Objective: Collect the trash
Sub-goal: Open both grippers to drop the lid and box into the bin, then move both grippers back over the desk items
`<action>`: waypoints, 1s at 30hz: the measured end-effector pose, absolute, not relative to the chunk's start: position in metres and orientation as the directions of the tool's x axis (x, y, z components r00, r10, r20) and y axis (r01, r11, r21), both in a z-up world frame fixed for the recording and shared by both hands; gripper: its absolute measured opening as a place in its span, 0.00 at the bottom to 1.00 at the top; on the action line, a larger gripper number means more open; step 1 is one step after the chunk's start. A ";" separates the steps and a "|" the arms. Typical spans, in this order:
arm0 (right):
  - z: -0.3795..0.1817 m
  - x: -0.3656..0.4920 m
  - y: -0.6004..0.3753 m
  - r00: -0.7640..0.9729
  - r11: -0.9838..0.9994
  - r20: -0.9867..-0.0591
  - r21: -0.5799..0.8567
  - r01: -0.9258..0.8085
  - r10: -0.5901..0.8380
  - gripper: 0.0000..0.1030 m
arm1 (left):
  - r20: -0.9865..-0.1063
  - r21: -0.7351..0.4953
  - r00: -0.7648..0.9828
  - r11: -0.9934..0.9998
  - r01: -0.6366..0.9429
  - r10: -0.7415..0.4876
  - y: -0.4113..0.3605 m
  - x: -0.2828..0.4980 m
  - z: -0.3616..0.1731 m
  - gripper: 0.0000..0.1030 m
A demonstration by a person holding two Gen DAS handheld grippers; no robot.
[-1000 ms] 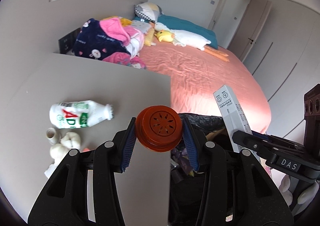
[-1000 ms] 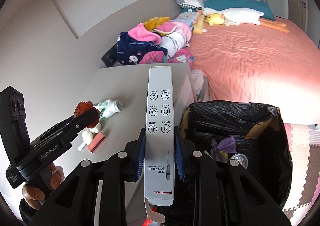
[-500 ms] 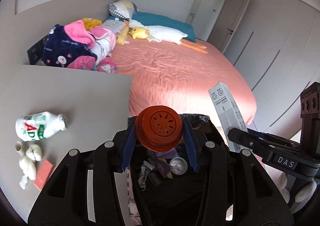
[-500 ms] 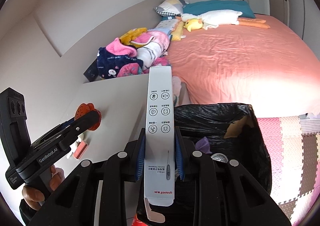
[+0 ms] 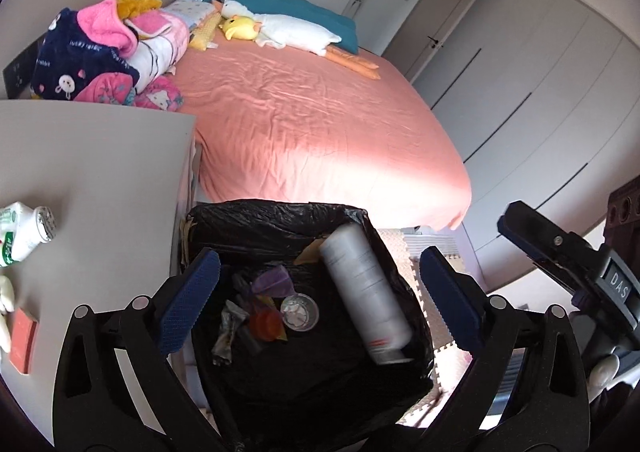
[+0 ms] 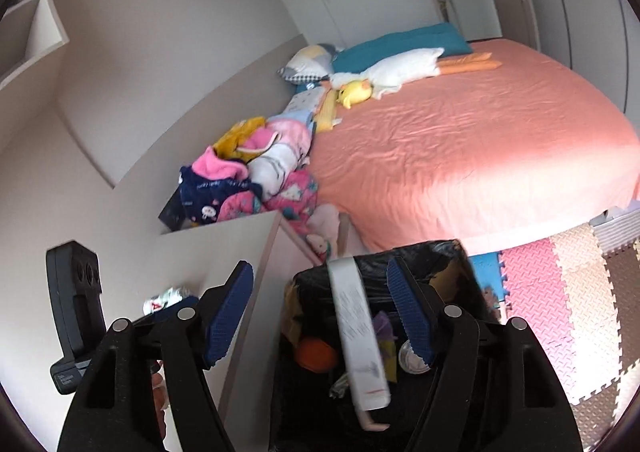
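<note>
Salmon-pink bedding covers the bed (image 5: 320,124) behind a bin lined with a black trash bag (image 5: 276,220), which stands just beside the counter's (image 5: 100,172) right edge. Both grippers hang over the bin, their jaws having just been opening: the left gripper (image 5: 316,292) is spread wide with nothing between its pads, and the right gripper (image 6: 320,312) is parted around the white box (image 6: 358,332), untouched and blurred, tilted into the bag. An orange lid (image 5: 266,326) lies among the trash. A white bottle (image 5: 24,232) lies near the counter's left edge.
</note>
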State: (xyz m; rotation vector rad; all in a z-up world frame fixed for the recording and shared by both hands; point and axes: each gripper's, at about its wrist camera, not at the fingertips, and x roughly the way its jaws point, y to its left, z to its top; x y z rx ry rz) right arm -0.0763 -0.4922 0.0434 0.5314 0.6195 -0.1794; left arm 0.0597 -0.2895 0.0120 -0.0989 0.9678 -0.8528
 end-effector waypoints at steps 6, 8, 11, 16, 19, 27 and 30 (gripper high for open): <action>0.040 -0.077 -0.500 0.798 0.845 -0.602 0.426 0.323 -0.001 0.68 | -0.684 -0.412 0.295 0.687 0.599 -0.667 -0.291 0.058 0.016 0.94; 0.040 -0.076 -0.499 0.797 0.847 -0.605 0.425 0.318 0.004 0.68 | -0.688 -0.403 0.299 0.691 0.600 -0.661 -0.292 0.058 0.016 0.94; 0.039 -0.073 -0.498 0.795 0.849 -0.607 0.427 0.311 0.014 0.68 | -0.694 -0.397 0.303 0.698 0.596 -0.653 -0.291 0.055 0.015 0.94; 0.036 -0.066 -0.493 0.788 0.856 -0.615 0.427 0.292 0.038 0.68 | -0.701 -0.388 0.313 0.711 0.587 -0.641 -0.286 0.054 0.014 0.94; 0.035 -0.062 -0.487 0.783 0.862 -0.620 0.422 0.279 0.050 0.68 | -0.701 -0.389 0.321 0.719 0.577 -0.637 -0.280 0.055 0.014 0.94; 0.033 -0.050 -0.468 0.769 0.878 -0.632 0.418 0.234 0.096 0.68 | -0.705 -0.388 0.352 0.750 0.536 -0.616 -0.259 0.057 0.011 0.94; 0.031 -0.043 -0.458 0.760 0.883 -0.638 0.418 0.212 0.120 0.68 | -0.709 -0.384 0.368 0.766 0.515 -0.602 -0.248 0.057 0.009 0.94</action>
